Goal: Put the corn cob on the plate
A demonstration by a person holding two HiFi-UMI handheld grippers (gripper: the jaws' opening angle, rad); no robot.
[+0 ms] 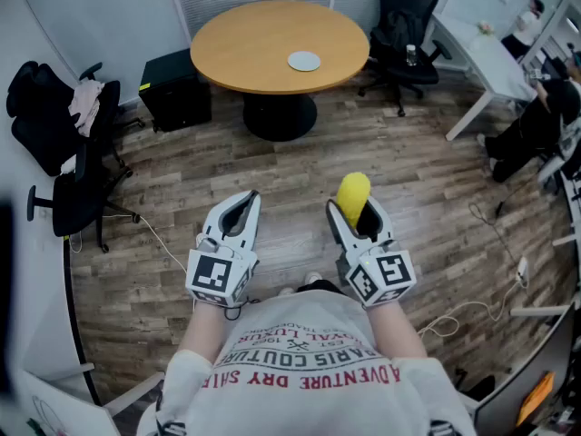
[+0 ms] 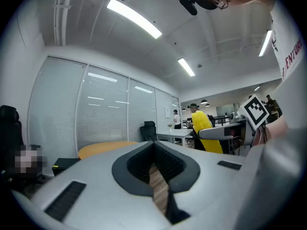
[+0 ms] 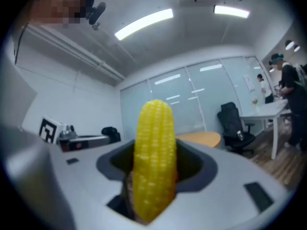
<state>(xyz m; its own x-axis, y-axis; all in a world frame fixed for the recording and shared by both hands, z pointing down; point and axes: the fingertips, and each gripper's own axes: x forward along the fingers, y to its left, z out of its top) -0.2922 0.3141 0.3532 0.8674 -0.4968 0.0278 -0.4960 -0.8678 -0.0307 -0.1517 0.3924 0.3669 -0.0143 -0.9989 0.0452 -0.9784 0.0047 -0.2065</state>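
A round orange-wood counter (image 1: 254,48) stands well ahead of the left hand-held gripper (image 1: 245,203). Black wheeled office chairs (image 1: 64,143) sit far to its left, on the brown plank floor (image 1: 272,166).

The right gripper (image 1: 354,214) holds a yellow corn cob (image 1: 352,192) in its fingers. The left gripper (image 1: 241,209) is beside it and holds nothing. Both are over the wooden floor (image 1: 172,198). Far ahead, a small plate (image 1: 304,61) sits on a round tabletop (image 1: 250,44).

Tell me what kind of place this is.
Probably an office: a round table, wheeled chairs, a white desk, and glass partitions with blinds.
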